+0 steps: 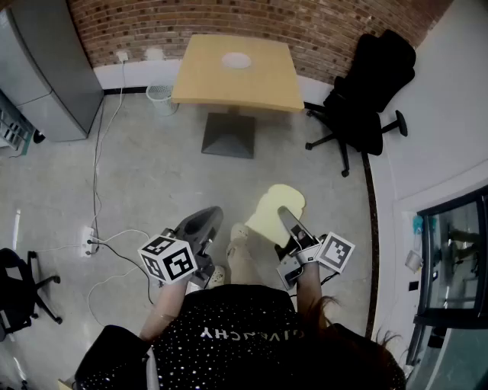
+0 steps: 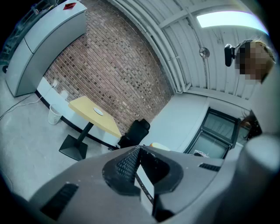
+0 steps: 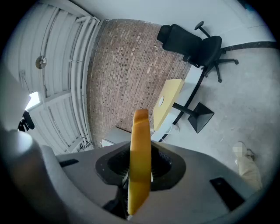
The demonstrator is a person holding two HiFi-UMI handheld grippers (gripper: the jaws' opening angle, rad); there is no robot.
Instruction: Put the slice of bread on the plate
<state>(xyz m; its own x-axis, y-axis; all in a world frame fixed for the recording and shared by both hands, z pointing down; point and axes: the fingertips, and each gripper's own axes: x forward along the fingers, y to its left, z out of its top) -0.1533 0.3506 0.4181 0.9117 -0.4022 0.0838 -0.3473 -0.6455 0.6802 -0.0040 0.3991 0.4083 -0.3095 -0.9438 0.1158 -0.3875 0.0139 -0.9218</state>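
Slippage is feared: the pale yellow bread slice (image 1: 274,210), pinched at one edge by the right claw (image 1: 285,221), is far from the round white plate (image 1: 237,60); the left claw (image 1: 204,222) is clenched empty.

Yellow pedestal table (image 1: 263,85) stands by the brick wall (image 1: 252,19), white wastebasket (image 1: 160,97) just left of it, black office chair (image 1: 367,95) to its right, grey cabinet (image 1: 46,68) far left, power strip (image 1: 89,241) on floor.
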